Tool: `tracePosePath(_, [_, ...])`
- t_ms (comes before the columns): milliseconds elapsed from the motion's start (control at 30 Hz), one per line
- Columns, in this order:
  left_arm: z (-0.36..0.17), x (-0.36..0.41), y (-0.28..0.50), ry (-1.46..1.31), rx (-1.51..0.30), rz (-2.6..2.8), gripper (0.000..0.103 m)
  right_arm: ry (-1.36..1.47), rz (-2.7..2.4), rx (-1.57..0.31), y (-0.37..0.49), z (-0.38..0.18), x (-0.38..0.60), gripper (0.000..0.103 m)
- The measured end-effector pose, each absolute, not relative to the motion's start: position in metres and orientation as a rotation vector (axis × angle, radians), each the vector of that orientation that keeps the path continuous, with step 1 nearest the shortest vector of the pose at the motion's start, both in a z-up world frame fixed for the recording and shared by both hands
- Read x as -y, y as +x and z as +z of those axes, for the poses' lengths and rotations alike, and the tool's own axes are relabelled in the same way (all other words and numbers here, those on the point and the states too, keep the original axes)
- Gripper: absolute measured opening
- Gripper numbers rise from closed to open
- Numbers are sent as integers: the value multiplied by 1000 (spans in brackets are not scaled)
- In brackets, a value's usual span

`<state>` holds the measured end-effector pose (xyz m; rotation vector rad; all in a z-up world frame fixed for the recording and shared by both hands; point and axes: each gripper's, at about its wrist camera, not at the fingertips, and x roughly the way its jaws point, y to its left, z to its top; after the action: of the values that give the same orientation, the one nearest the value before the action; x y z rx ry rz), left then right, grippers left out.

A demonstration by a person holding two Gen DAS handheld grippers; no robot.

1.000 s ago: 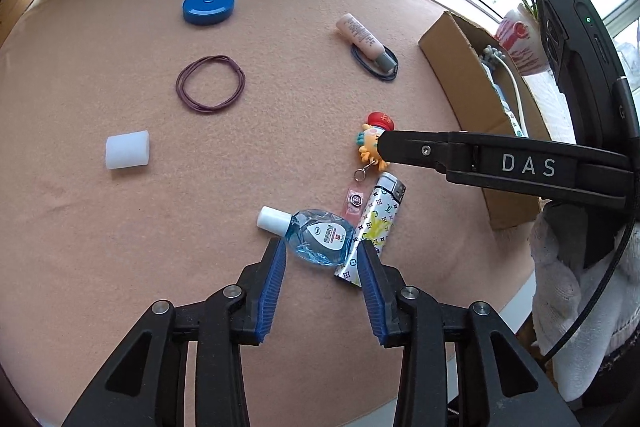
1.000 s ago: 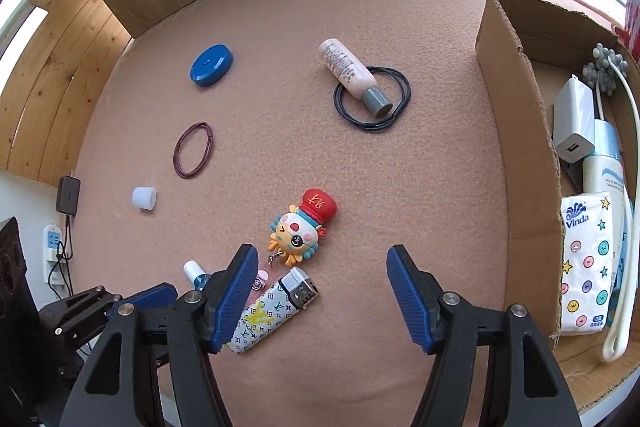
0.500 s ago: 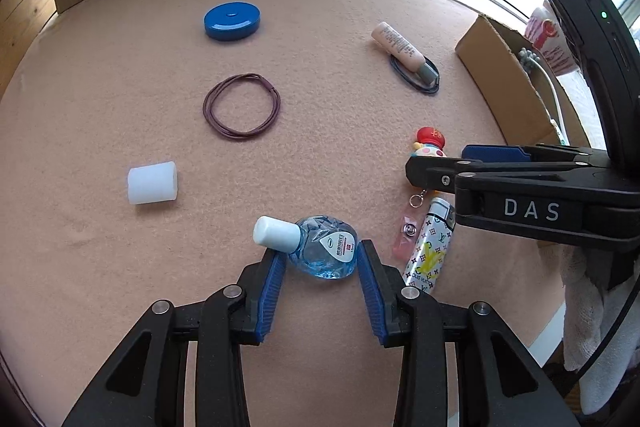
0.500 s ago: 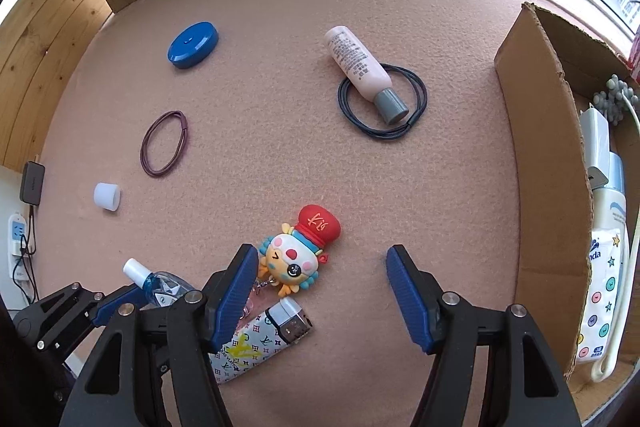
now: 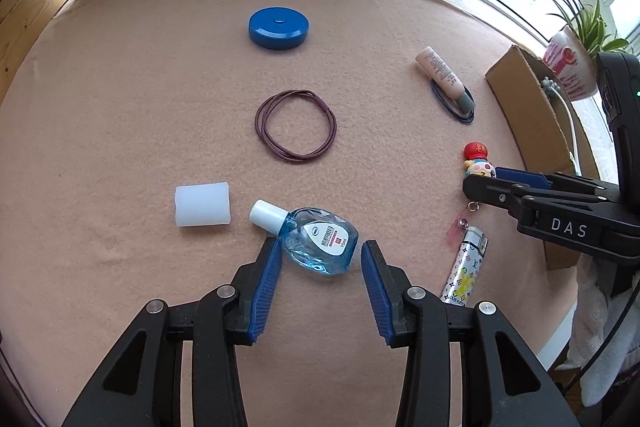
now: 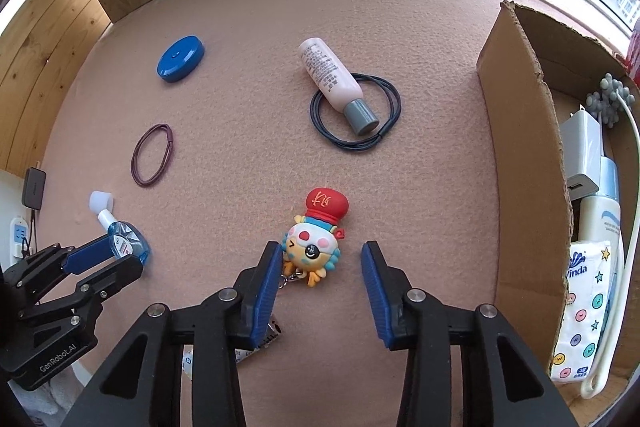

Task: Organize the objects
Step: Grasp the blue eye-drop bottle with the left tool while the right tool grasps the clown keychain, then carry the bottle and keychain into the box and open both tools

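A small clear-blue eye-drop bottle [image 5: 316, 245] with a white cap lies on the pink felt, its body between the tips of my open left gripper [image 5: 320, 251]; the left finger looks close to it. It also shows in the right wrist view [image 6: 126, 241]. A cartoon keychain figure [image 6: 316, 245] with a red hat lies between the open fingers of my right gripper [image 6: 318, 257]. It also shows in the left wrist view [image 5: 476, 161], by the right gripper's tip [image 5: 484, 179]. A patterned lighter [image 5: 466, 267] lies beside the keychain's strap.
A white foam block [image 5: 202, 203], a maroon hair tie [image 5: 296, 125], a blue round case [image 5: 279, 27] and a pink tube [image 6: 332, 79] on a dark hair tie [image 6: 386, 115] lie on the felt. A cardboard box [image 6: 516, 147] at the right holds tissues, a charger and a bottle.
Both grippers have moved forward: the left has closed in around the eye-drop bottle, and the right has come down around the keychain figure. Both stay open.
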<state>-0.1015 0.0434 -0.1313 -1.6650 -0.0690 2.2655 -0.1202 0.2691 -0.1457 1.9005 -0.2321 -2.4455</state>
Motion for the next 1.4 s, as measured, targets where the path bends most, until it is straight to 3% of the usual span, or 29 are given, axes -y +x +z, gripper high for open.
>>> tracePosePath(167, [-131, -45, -101, -1651, 54, 2275, 45, 1908, -2433, 287, -124, -146, -268, 55])
tracePosePath(300, [-129, -46, -100, -1631, 31, 2291, 44, 1898, -2461, 273, -127, -147, -266, 55])
tracePosePath(333, [-129, -46, -100, -1627, 23, 2292, 43, 1899, -2467, 254, -128, -147, -265, 54])
tracePosePath(467, [-129, -44, -96, -1619, 16, 2291, 43, 1897, -2503, 207, -125, -144, -264, 30])
tracePosePath(867, [-112, -53, -96, -1577, 77, 2298, 43, 1830, -2525, 340, -93, -126, -303, 29])
tracePosePath(1400, [-61, -125, -99, -1400, 34, 2266, 43, 1658, -2633, 474, -53, -70, -342, 29])
